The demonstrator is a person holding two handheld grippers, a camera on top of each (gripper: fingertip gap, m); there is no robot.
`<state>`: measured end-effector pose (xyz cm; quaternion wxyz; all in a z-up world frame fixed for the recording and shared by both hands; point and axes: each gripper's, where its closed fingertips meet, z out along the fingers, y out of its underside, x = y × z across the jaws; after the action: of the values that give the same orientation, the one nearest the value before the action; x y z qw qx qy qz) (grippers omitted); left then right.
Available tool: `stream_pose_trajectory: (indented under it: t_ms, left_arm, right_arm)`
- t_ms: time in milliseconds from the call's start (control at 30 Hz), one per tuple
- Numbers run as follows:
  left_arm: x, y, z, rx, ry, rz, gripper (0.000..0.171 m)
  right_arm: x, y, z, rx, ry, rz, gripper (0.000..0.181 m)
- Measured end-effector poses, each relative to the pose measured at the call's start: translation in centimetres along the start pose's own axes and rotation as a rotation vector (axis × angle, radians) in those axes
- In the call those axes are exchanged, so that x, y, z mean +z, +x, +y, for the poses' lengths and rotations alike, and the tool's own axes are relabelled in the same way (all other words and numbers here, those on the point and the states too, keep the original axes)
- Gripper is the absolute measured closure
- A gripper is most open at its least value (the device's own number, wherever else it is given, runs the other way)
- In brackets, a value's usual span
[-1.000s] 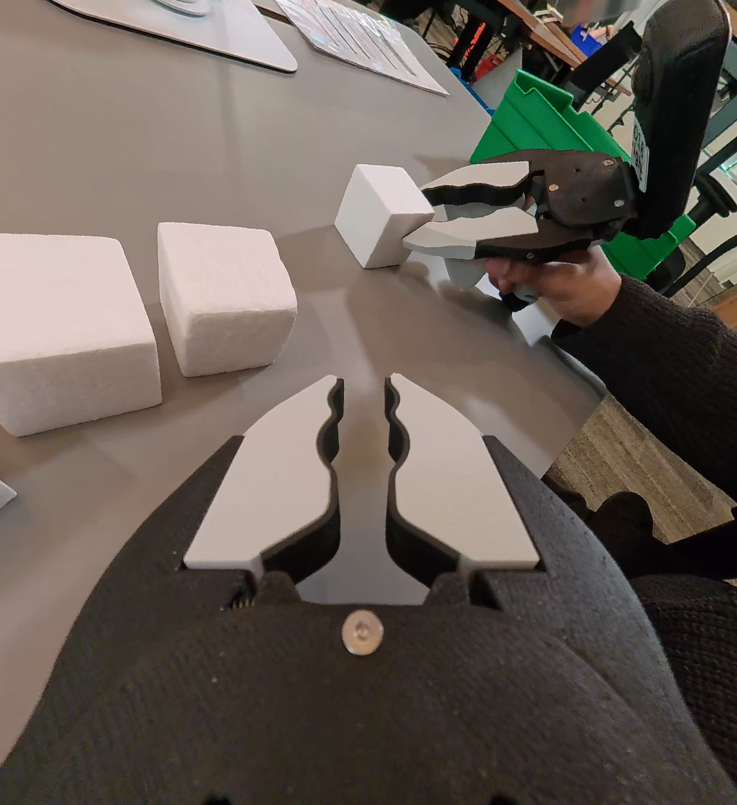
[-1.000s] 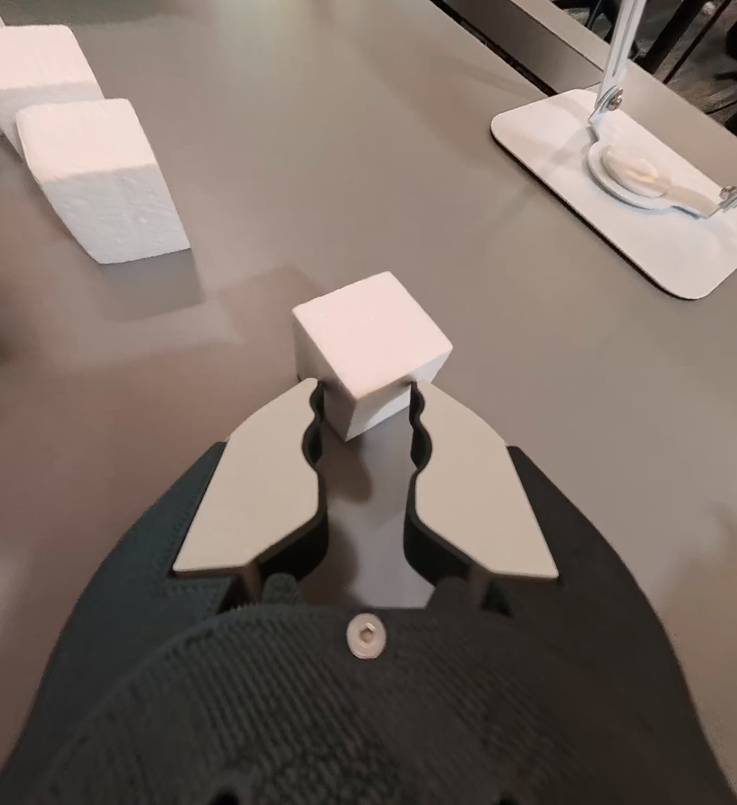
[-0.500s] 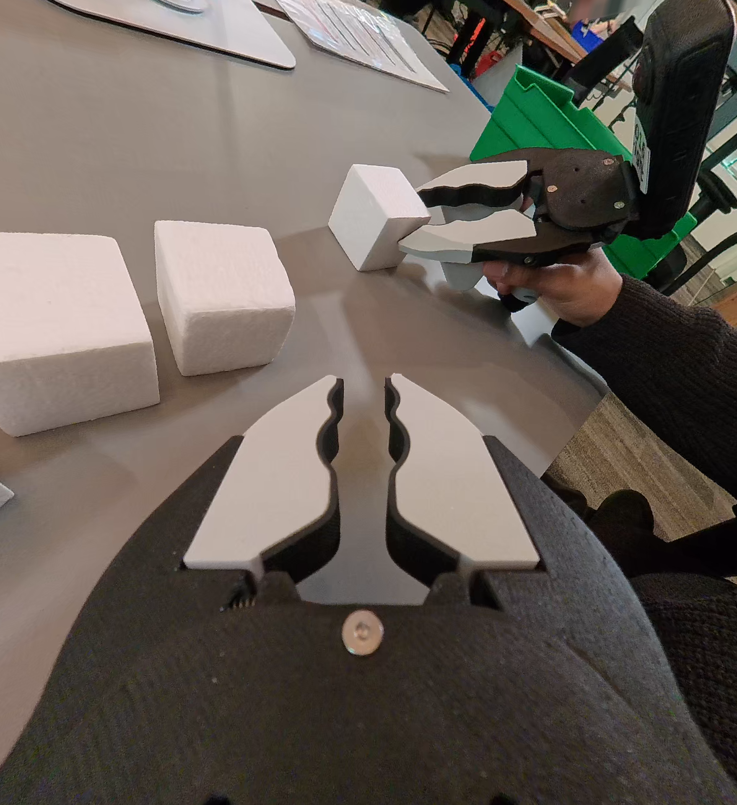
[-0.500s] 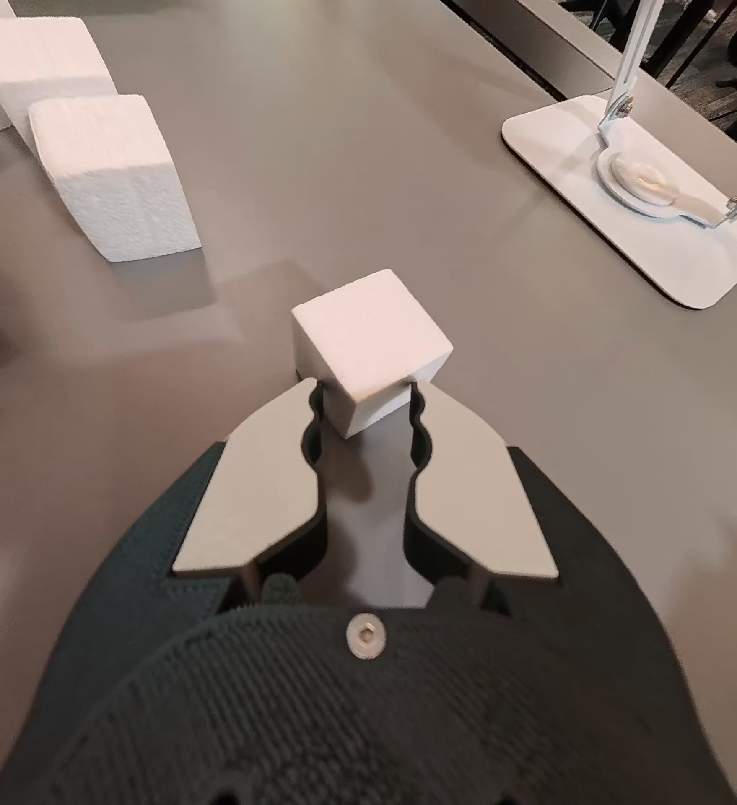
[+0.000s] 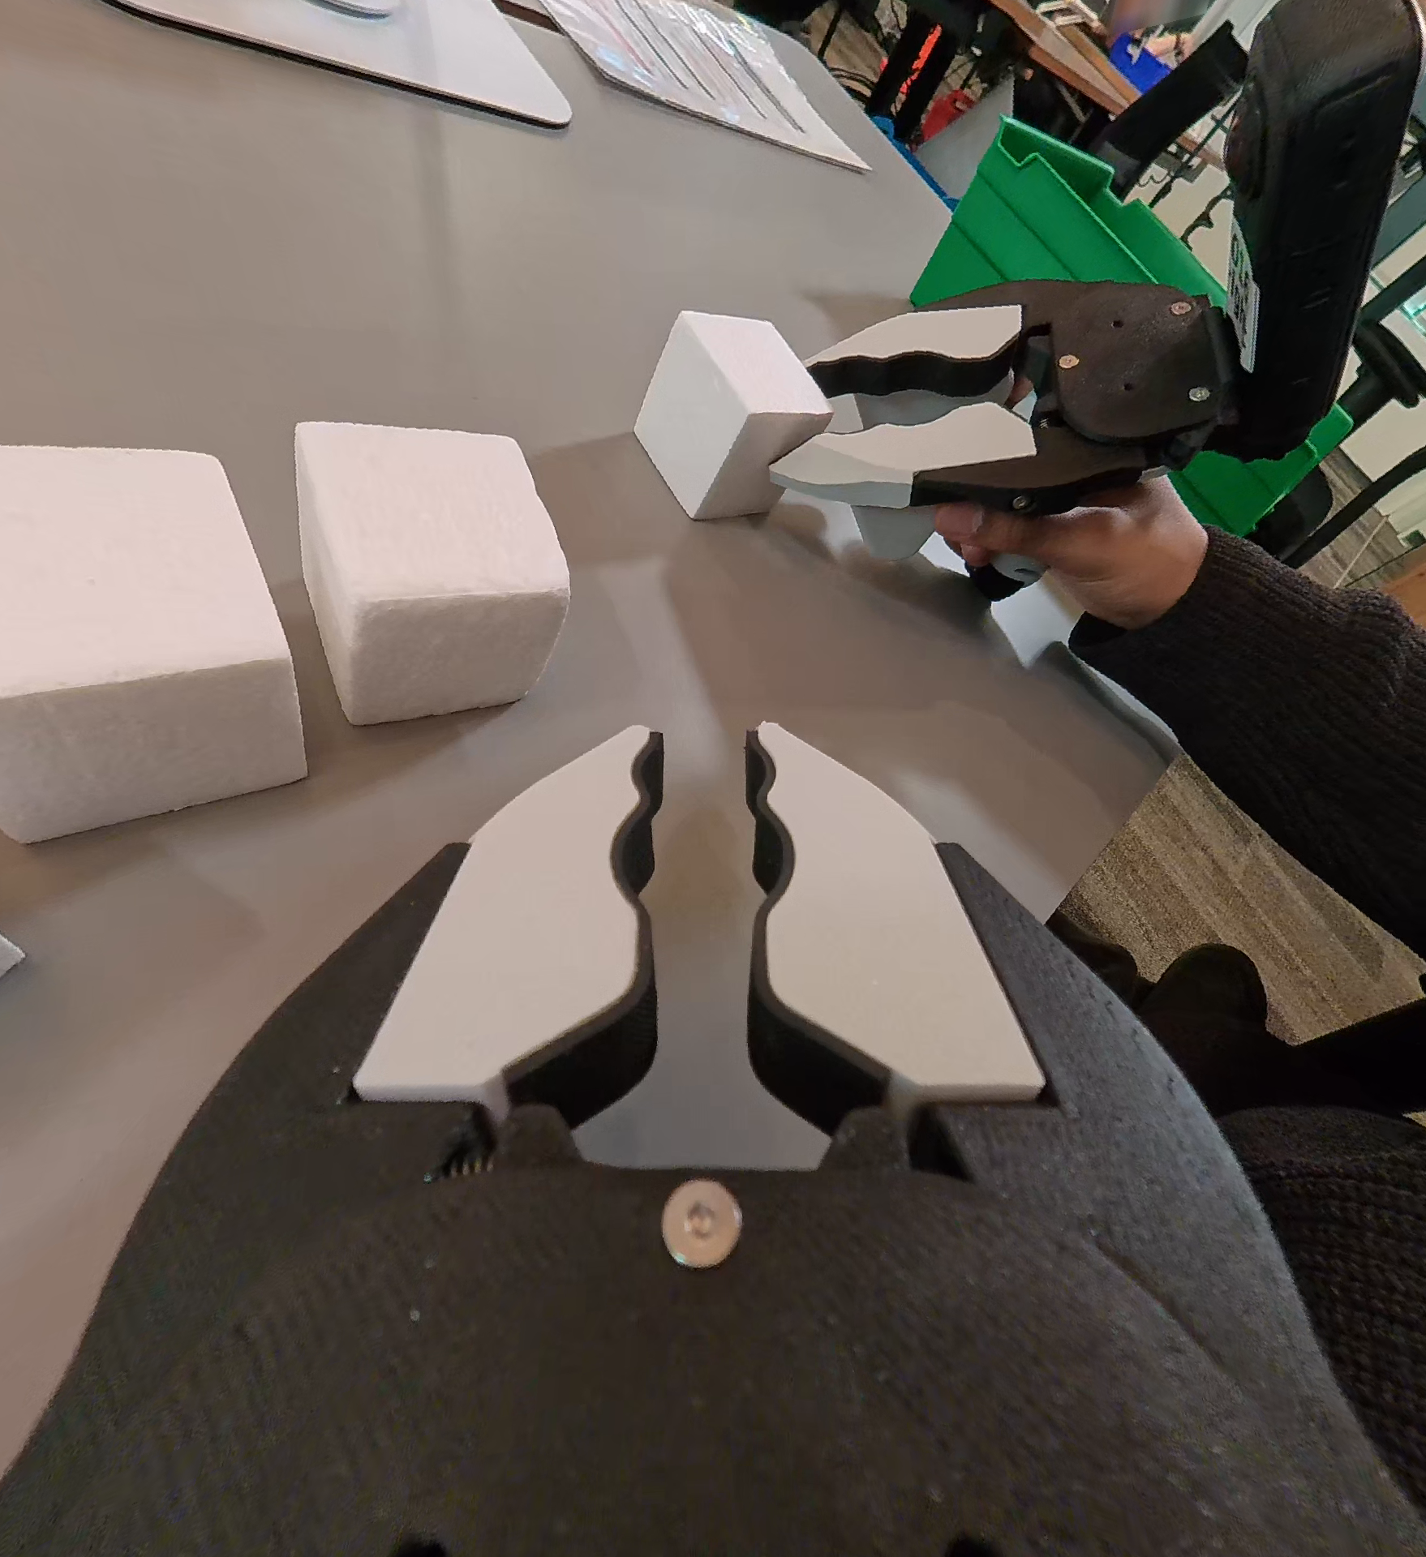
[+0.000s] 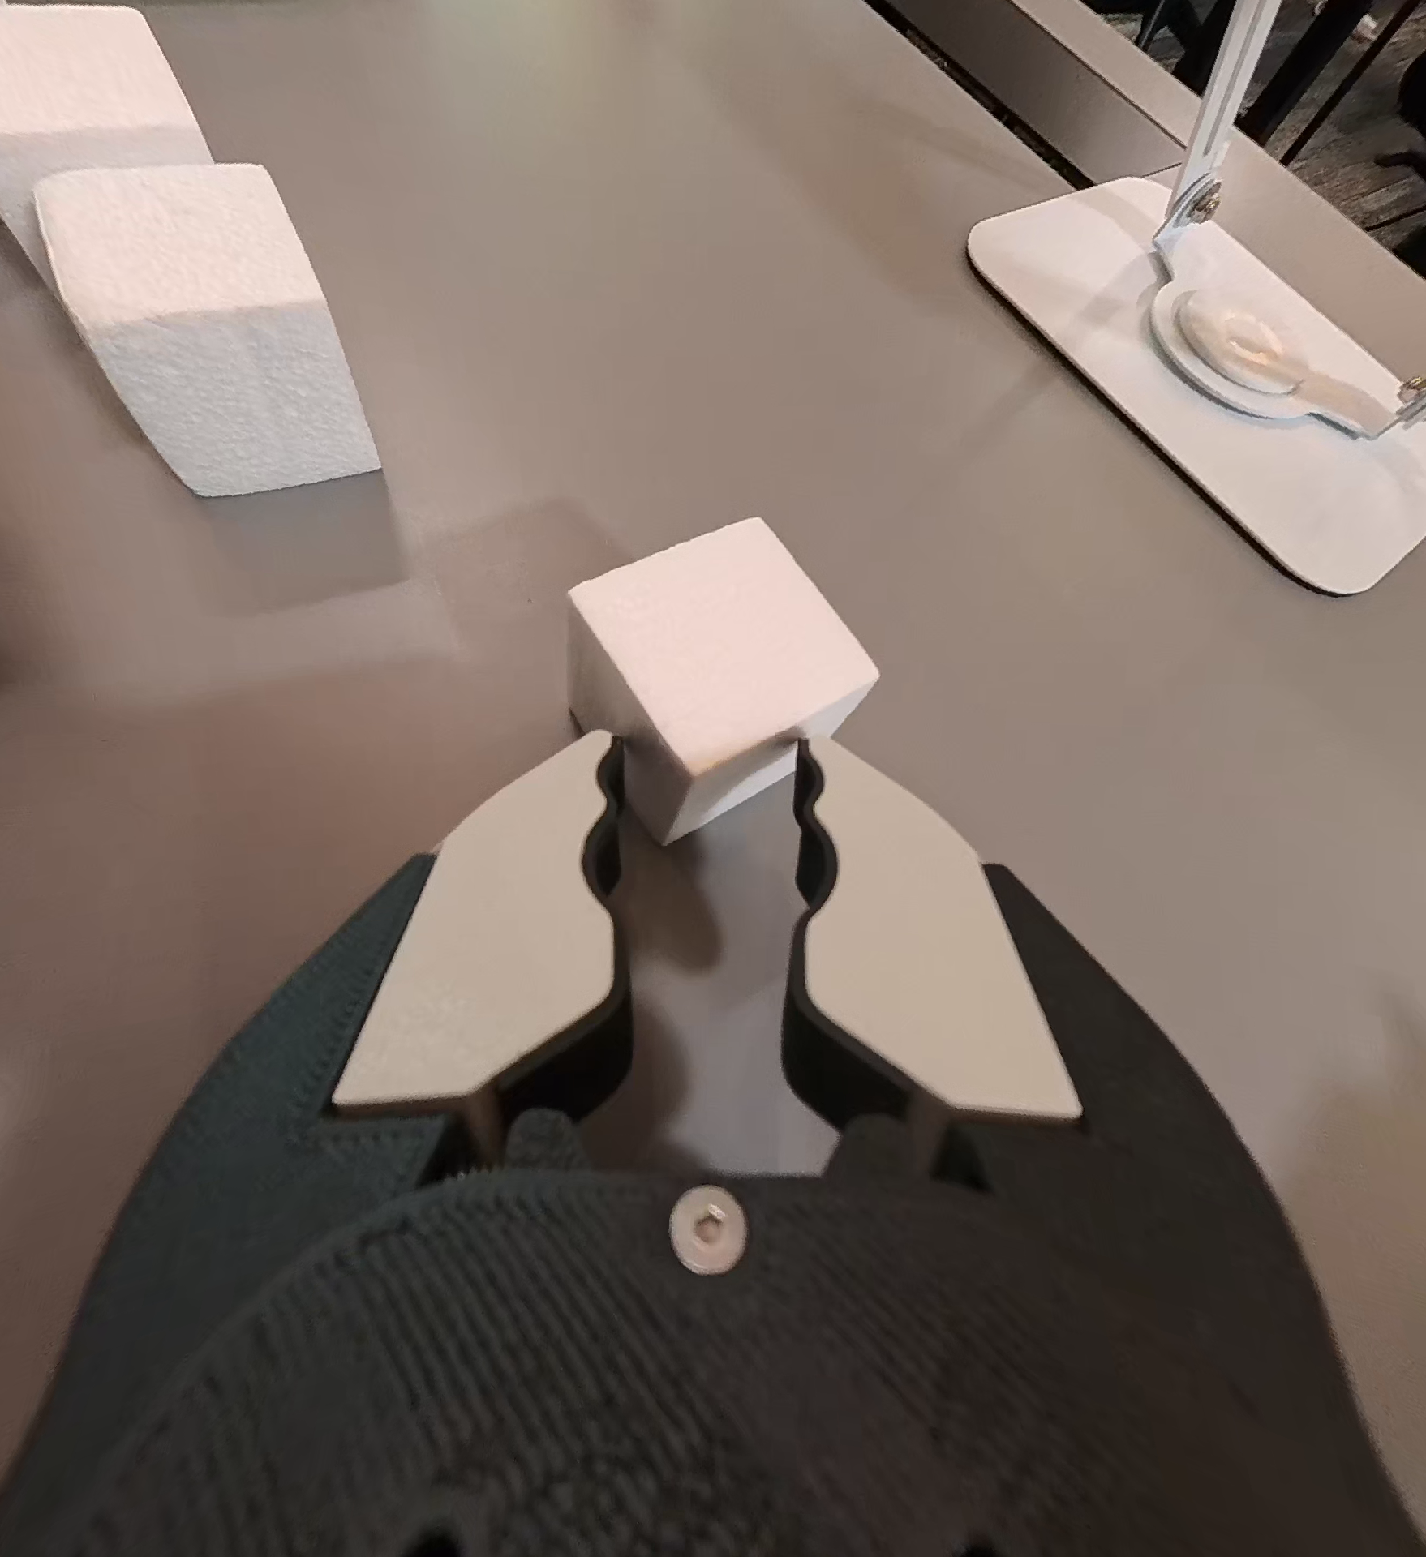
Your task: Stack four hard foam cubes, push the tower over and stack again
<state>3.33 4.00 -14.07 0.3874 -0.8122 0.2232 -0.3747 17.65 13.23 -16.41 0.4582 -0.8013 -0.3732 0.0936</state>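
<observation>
We see the right tongs [image 6: 710,762] closed on the near corner of a small white foam cube [image 6: 714,666], one fingertip at each side of it; in the left wrist view the same right tongs [image 5: 802,430] meet that small white foam cube [image 5: 726,421] from the right, and the cube sits tilted with a lower corner at the grey counter [image 5: 271,278], though whether it truly rests there we cannot tell; a hand [image 5: 1089,548] in a dark knitted sleeve [image 5: 1316,716] grips the handle beneath them. The left tongs [image 5: 697,741] hover low over bare counter near its front edge, their jaws slightly parted with nothing between; nearest them, ahead and to the left, stands a medium foam block [image 5: 431,564], and just beside that a larger foam block [image 5: 94,623]; these two are apart from each other and well apart from the small cube. In the right wrist view a white flat stand base [image 6: 1249,379] lies far right on the counter [image 6: 693,253]; behind the counter's far edge in the left wrist view sits a green bin [image 5: 1047,227].
</observation>
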Motion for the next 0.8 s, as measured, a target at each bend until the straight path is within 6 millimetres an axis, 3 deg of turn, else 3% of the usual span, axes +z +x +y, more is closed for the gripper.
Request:
stream_pose_trajectory:
  t_ms: [633, 800]
  left_arm:
    - [0.1, -0.1, 0.2, 0.038, -0.01, -0.023, 0.152]
    - [0.0, -0.3, 0.0, 0.032, -0.001, -0.037, 0.152]
  right_arm:
    - [-0.1, 0.3, 0.2, 0.003, -0.005, 0.0, 0.136]
    - [-1.6, 2.7, 0.1, -0.043, 0.007, 0.073, 0.132]
